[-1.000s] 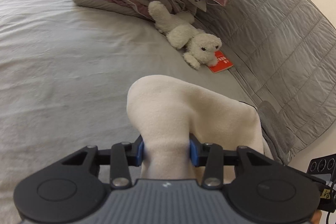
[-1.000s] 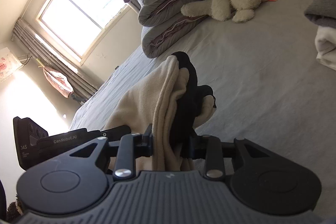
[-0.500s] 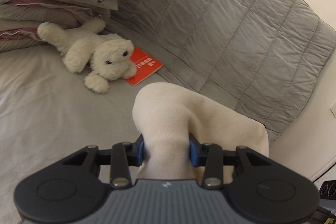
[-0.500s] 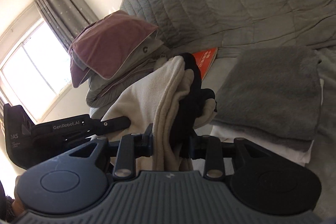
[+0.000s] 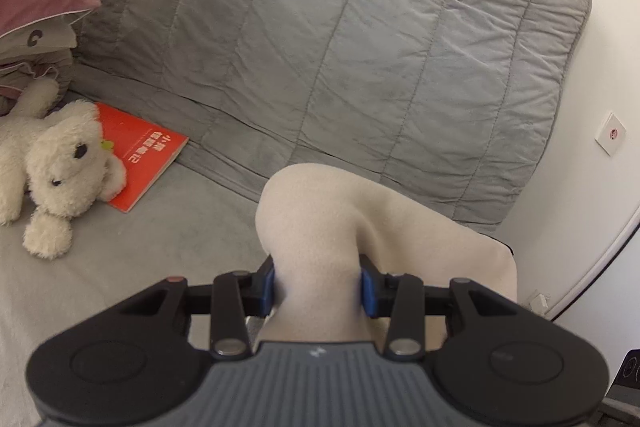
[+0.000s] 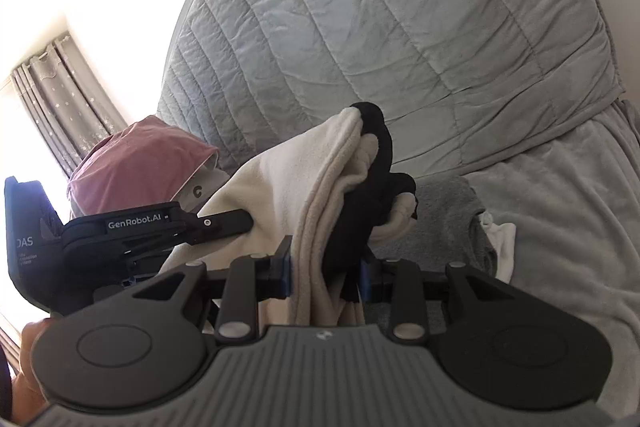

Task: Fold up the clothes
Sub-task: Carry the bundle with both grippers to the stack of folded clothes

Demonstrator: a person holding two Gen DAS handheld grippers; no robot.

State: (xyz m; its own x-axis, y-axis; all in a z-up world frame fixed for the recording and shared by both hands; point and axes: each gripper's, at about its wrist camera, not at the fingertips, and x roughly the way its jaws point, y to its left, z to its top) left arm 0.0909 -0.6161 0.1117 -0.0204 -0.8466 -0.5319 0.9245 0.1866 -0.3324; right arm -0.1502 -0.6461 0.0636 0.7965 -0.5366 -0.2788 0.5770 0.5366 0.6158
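Observation:
A folded cream fleece garment (image 5: 320, 223) with black trim bulges up between my left gripper (image 5: 318, 285), whose blue pads press on it from both sides. In the right wrist view the same cream garment (image 6: 320, 179) and its black part (image 6: 372, 195) are bunched in my right gripper (image 6: 325, 269), which is shut on them. My left gripper (image 6: 224, 221) shows there from the side, holding the cloth's left end. A pile of folded clothes, a grey towel-like piece (image 6: 444, 223) over a white one (image 6: 502, 247), lies on the bed just beyond the held garment.
The quilted grey headboard (image 5: 340, 27) rises close ahead. A white plush toy (image 5: 60, 163) lies on a red booklet (image 5: 148, 151) at the left, beside a pink pillow (image 6: 140, 155) on stacked bedding. White wall with a socket (image 5: 611, 133) stands at the right. Curtains (image 6: 60, 95) hang far left.
Both grippers have swung with the cream garment from the open bed toward the headboard. The plush toy slid to the left edge, and the grey folded pile came into view behind the garment.

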